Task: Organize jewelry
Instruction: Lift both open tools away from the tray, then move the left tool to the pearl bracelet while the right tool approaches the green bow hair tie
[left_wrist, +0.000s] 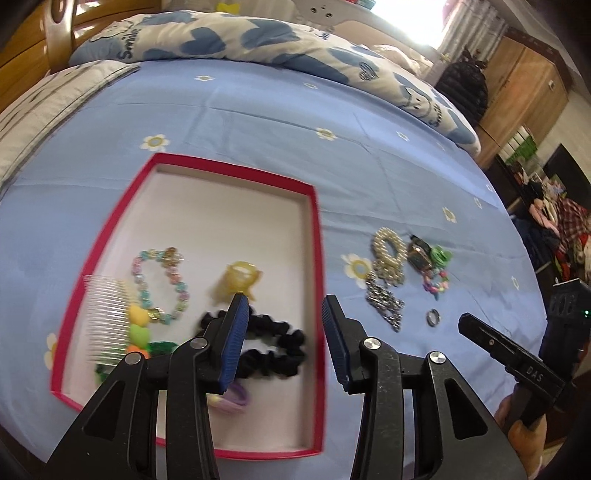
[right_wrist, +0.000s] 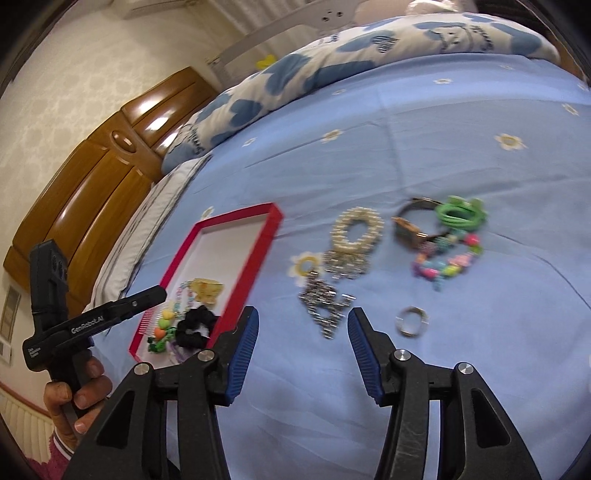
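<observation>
Jewelry is partly sorted: a black fabric scrunchie (left_wrist: 273, 347), pastel bead bracelet (left_wrist: 162, 284) and clear plastic comb (left_wrist: 107, 306) are already laid in the red-rimmed white tray (left_wrist: 314, 258) on the bed. A pearl bracelet (right_wrist: 354, 229), silver chain (right_wrist: 325, 306) and small ring (right_wrist: 412, 319) are left on the blue sheet (right_wrist: 443, 147). Both the left claw (left_wrist: 284, 328) and right claw (right_wrist: 303, 339) are seen part open, with nothing held.

A home bedroom. A bed takes up most of both views, spread with a light blue sheet (left_wrist: 258, 122) printed with small daisies; a folded quilt with blue hearts (left_wrist: 207, 40) lies along its far side. A glossy wooden headboard (right_wrist: 88, 177) stands at the left against pale patterned wallpaper (right_wrist: 70, 74). At the far right are a wooden wardrobe (left_wrist: 524, 88) and a bright curtained window (left_wrist: 417, 18).
</observation>
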